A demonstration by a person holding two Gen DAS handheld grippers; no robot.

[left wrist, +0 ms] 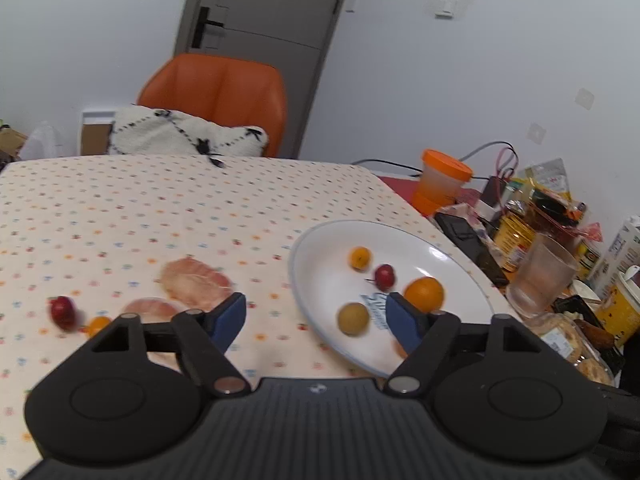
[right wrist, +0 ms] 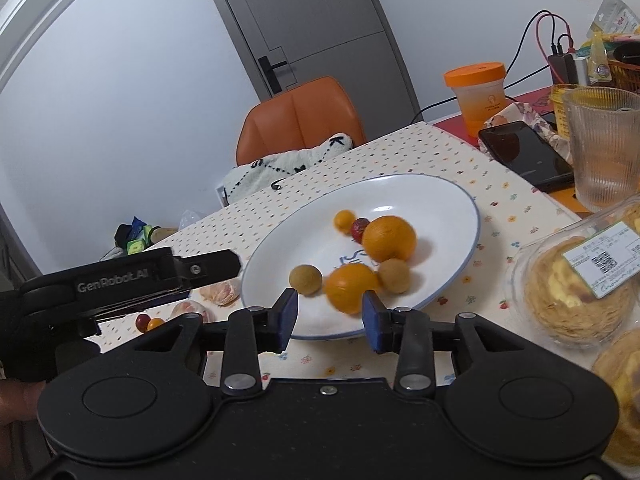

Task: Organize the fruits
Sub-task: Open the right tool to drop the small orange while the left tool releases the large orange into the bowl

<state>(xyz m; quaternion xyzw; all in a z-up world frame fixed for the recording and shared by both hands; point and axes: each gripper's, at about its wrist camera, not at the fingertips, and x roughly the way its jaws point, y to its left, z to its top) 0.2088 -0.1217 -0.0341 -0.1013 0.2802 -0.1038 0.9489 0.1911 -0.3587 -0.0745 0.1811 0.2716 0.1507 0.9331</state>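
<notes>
A white plate (left wrist: 320,248) (right wrist: 280,240) holds a small orange fruit (left wrist: 360,258), a red fruit (left wrist: 385,276), an orange (left wrist: 424,294) and a brown longan (left wrist: 353,319). My left gripper (left wrist: 316,318) hangs open over the plate's near left rim with nothing between its fingers. In the right wrist view my right gripper (right wrist: 330,314) stands open at the plate's near edge. A blurred second orange (right wrist: 352,288) lies just past its fingertips, clear of the left pad. Peeled citrus segments (left wrist: 196,282), a red fruit (left wrist: 63,312) and a small orange fruit (left wrist: 98,325) lie on the cloth left of the plate.
Right of the plate stand a ribbed glass (right wrist: 604,148), a black phone (right wrist: 524,156), an orange-lidded cup (right wrist: 478,96) and boxed pastries (right wrist: 576,280). An orange chair (left wrist: 216,96) with a white cushion stands behind the dotted tablecloth (left wrist: 140,208).
</notes>
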